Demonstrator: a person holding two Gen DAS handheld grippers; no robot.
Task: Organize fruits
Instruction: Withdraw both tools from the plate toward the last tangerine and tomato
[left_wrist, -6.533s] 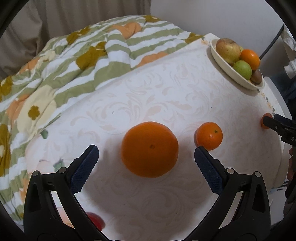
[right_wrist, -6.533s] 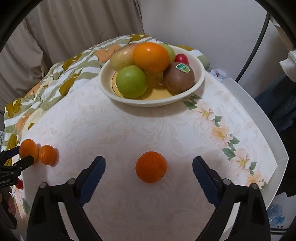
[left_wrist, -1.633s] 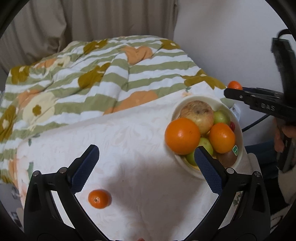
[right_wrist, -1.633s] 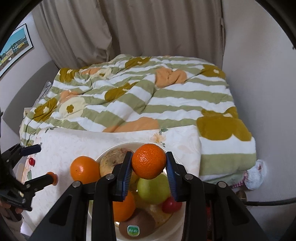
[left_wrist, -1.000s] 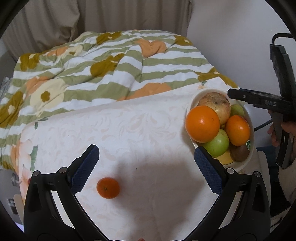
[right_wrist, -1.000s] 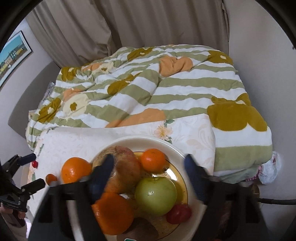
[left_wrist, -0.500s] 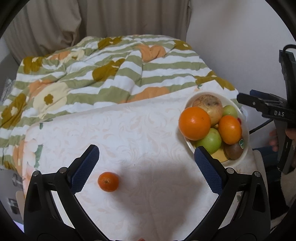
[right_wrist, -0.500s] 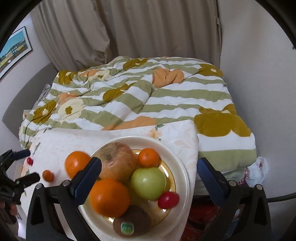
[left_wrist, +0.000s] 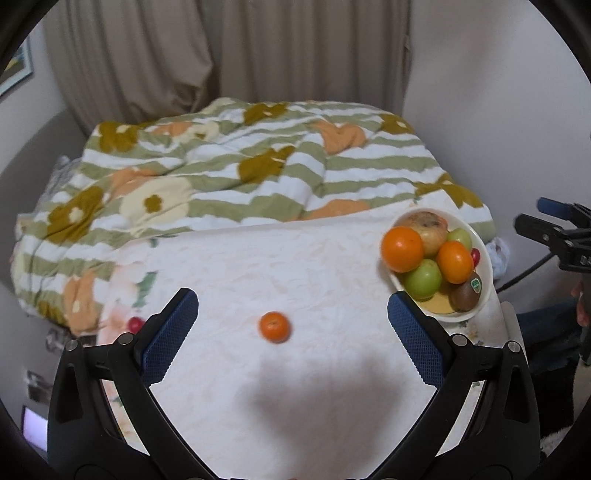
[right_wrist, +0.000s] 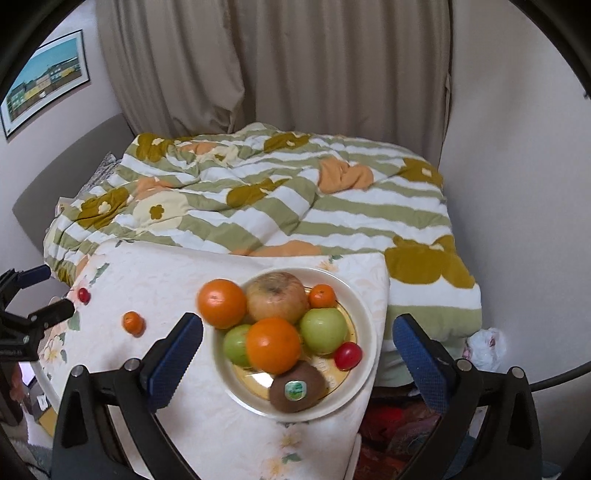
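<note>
A cream bowl (right_wrist: 364, 314) (left_wrist: 484, 251) at the table's right end holds two oranges, a small mandarin (right_wrist: 322, 296), a yellowish apple (right_wrist: 277, 297), green apples, a kiwi (right_wrist: 297, 386) and a red cherry tomato (right_wrist: 348, 355). One small mandarin (left_wrist: 274, 326) (right_wrist: 133, 322) lies alone on the white tablecloth (left_wrist: 295, 387). A red cherry tomato (left_wrist: 135, 324) (right_wrist: 84, 294) sits near the table's left edge. My left gripper (left_wrist: 291, 326) hangs open above the lone mandarin, nothing between its fingers. High over the bowl, my right gripper (right_wrist: 297, 347) stands wide open and empty.
A bed with a green-striped floral quilt (right_wrist: 280, 199) lies behind the table, curtains (right_wrist: 277, 66) beyond it. A framed picture (right_wrist: 42, 83) hangs on the left wall. A dark cable (left_wrist: 524, 273) and part of a hand (left_wrist: 580, 306) show at the right.
The right gripper released the small mandarin into the bowl, opened wide and rose. Both grippers lifted and pulled back, so table and bowl look smaller. The lone mandarin now sits between the left fingers' line.
</note>
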